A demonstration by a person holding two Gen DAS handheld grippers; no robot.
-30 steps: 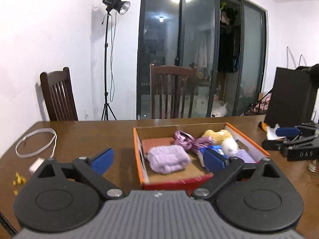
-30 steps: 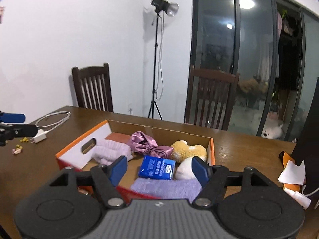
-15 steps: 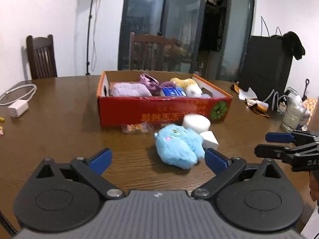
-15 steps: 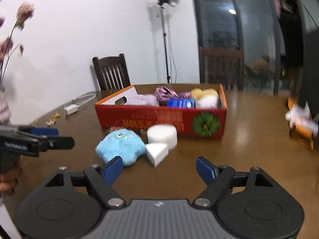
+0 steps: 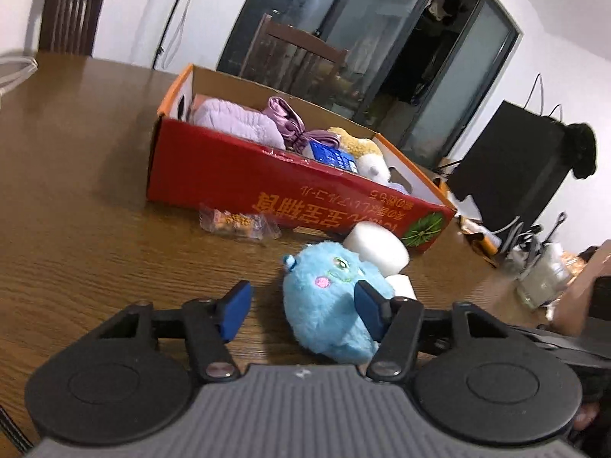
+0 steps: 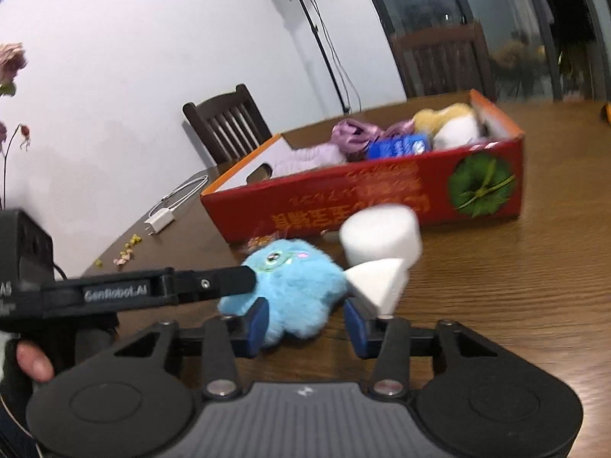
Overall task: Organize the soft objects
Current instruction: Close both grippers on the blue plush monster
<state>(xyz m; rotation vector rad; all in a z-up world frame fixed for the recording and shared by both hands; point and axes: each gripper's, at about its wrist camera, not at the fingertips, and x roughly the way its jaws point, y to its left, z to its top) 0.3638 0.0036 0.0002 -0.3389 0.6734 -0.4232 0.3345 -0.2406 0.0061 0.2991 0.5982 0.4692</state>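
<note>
While both grippers crowd in low over the table (image 5: 76,206), the blue plush (image 5: 328,305) lies on the wood in front of the red box (image 5: 267,187), its face turned up. The left gripper (image 5: 301,311) has its jaws closing with the plush between them: the right pad sits against the toy's fur, while the left pad stands clear of it with bare wood showing in the gap. The right gripper (image 6: 305,324) is closing too, its jaws set around the near end of the plush; its left pad presses into the fur, but whether the right pad touches is hard to tell, since the frame is smeared there. In the right wrist view the left gripper's finger (image 6: 214,284) reaches across from the left edge and rests at the toy's upper side, held by a hand (image 6: 28,362) at the lower left.

Just behind the plush stands a white cylinder (image 6: 380,234), and a white wedge (image 6: 376,284) lies beside the toy, touching its right side. A crinkled snack packet (image 5: 238,223) lies against the foot of the box. Inside the box sit a lilac knit (image 5: 236,122), a purple satin piece (image 5: 284,116), a blue pack (image 5: 332,158) and a yellow-and-white plush (image 5: 364,156). A white charger and cable (image 6: 172,206) lie further off on the table.
</note>
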